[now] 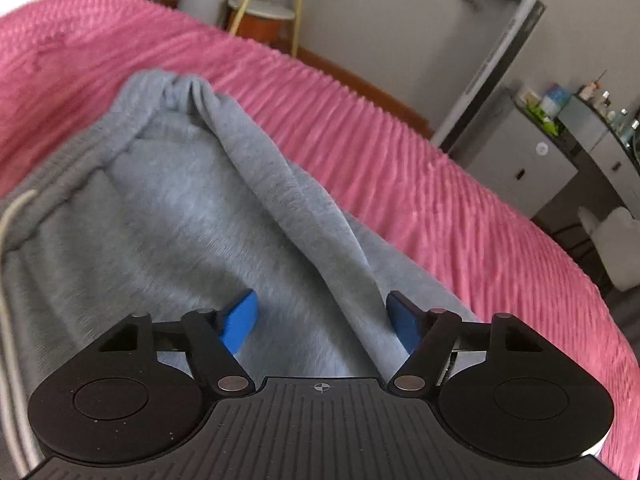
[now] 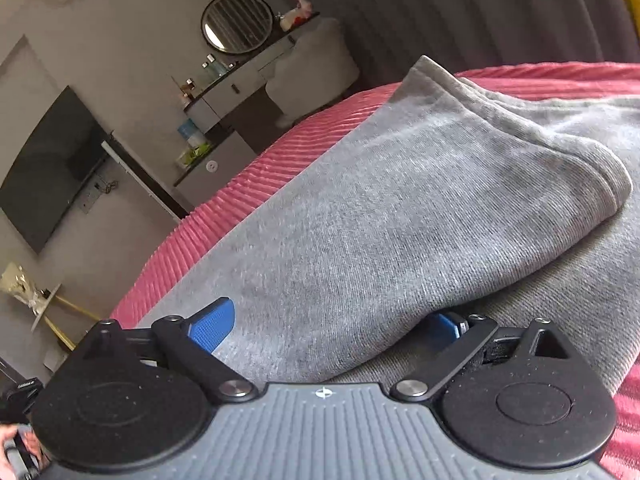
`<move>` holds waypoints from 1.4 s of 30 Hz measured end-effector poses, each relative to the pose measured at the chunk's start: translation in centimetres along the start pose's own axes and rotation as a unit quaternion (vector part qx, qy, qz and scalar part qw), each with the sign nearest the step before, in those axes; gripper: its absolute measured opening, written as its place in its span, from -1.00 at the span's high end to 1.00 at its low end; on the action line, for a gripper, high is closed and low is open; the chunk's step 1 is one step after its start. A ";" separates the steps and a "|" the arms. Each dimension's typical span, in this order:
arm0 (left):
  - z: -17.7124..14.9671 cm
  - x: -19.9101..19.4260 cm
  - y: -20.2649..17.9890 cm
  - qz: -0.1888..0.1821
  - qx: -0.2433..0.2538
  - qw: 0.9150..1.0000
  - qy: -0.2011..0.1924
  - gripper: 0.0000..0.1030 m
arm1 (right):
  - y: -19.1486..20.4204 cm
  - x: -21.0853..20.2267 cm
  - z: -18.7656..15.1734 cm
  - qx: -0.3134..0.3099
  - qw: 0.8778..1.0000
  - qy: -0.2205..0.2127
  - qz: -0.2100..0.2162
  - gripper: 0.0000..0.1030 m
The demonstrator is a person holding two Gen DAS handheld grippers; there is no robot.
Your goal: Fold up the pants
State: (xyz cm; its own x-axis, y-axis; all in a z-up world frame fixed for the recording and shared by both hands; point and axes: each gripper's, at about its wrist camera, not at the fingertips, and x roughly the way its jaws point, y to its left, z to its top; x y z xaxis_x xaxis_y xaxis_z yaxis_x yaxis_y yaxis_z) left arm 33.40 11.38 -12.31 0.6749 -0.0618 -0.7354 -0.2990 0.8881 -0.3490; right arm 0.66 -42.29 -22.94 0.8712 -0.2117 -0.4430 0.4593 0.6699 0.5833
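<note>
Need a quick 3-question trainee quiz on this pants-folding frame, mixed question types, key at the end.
1. True or false: the gray pants lie on a pink ribbed bedspread.
2. Multiple choice: in the right wrist view, the right gripper stands A) shut on a bottle, B) open, with a folded gray layer of the pants lying between its blue pads, C) shut on a cord.
3. Fill in: near the left edge of the left wrist view, a pale ____ runs from the waistband.

Key: 1 true. 2 B. 3 drawstring. Also note that the left gripper has blue pads apart, a raised fabric ridge between them.
</note>
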 end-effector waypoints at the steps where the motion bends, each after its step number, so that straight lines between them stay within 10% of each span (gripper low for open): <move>1: 0.2 0.3 0.0 -0.002 0.002 1.000 -0.006 -0.46 | 0.2 0.0 -0.1 -0.006 1.000 0.001 -0.002 -0.89; 4: 0.9 0.6 0.1 -0.013 -0.005 1.000 -0.013 -0.01 | 0.2 0.1 -0.1 -0.009 1.000 -0.001 -0.001 -0.89; 6: 1.3 0.3 0.7 -0.044 -0.023 0.999 -0.011 0.75 | 0.1 0.3 0.0 -0.010 1.000 0.003 0.000 -0.89; 16: 0.9 -5.5 3.8 -0.108 -0.081 0.991 -0.021 0.82 | -4.1 -0.1 3.8 0.147 0.988 0.043 0.034 -0.56; 22: 0.3 -10.8 4.1 -0.127 -0.081 0.988 -0.034 0.83 | -5.1 1.0 4.5 0.169 0.982 0.080 -0.017 0.85; 30: -0.5 -21.6 4.9 -0.171 -0.057 0.979 -0.094 0.83 | -3.2 -3.7 12.5 0.142 0.988 0.007 0.062 0.90; 34: -6.4 -25.3 7.6 -0.186 -0.050 0.976 -0.103 0.82 | -4.2 -6.7 15.9 0.113 0.991 -0.027 0.064 0.89; 42: -16.1 -20.8 13.5 -0.073 -0.038 0.997 -0.010 0.54 | -10.7 -5.0 9.6 0.070 0.991 0.086 -0.072 0.87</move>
State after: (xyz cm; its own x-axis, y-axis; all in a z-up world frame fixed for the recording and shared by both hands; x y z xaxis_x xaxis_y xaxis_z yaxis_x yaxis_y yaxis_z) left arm 4.52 17.35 -11.09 0.7278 -0.1789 -0.6621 -0.2457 0.8333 -0.4952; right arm -6.95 -55.25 -20.46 0.7576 -0.1659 -0.6313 0.6072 0.5341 0.5883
